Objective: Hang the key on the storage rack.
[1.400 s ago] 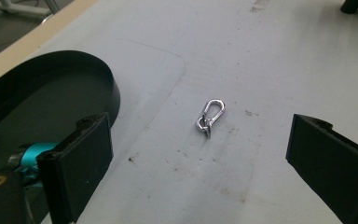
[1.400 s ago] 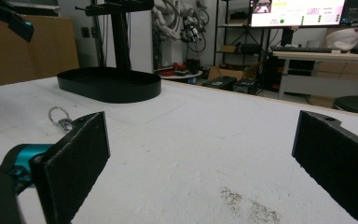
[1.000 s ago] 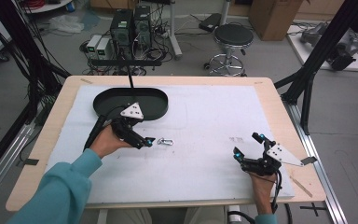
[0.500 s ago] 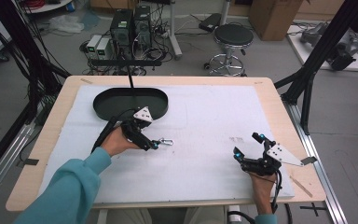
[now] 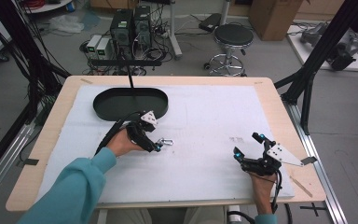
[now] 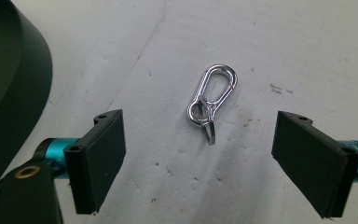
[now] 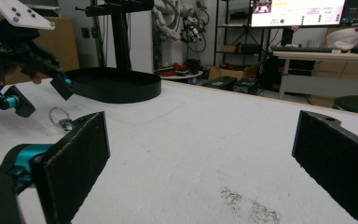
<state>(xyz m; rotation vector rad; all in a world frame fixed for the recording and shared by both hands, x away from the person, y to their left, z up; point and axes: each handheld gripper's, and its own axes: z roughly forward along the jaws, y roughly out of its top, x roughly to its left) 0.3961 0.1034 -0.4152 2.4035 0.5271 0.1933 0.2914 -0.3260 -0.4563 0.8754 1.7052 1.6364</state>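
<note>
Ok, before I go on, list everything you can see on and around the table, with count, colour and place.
carabiner clip: one, shiny silver with a small ring attached, flat on the white sheet, between the left gripper's jaws but untouched
tray: one, black, oval, far left part of the table
sheet: one, white, covering most of the tabletop
table: one, light wood, edges showing around the sheet
stool: one, black seat, on the floor beyond the table
left gripper: one, black pads on teal mounts, jaws just been closing, the clip lying between them
right gripper: one, black, jaws open, at the near right, holding nothing
sleeve: teal, on the left forearm
</note>
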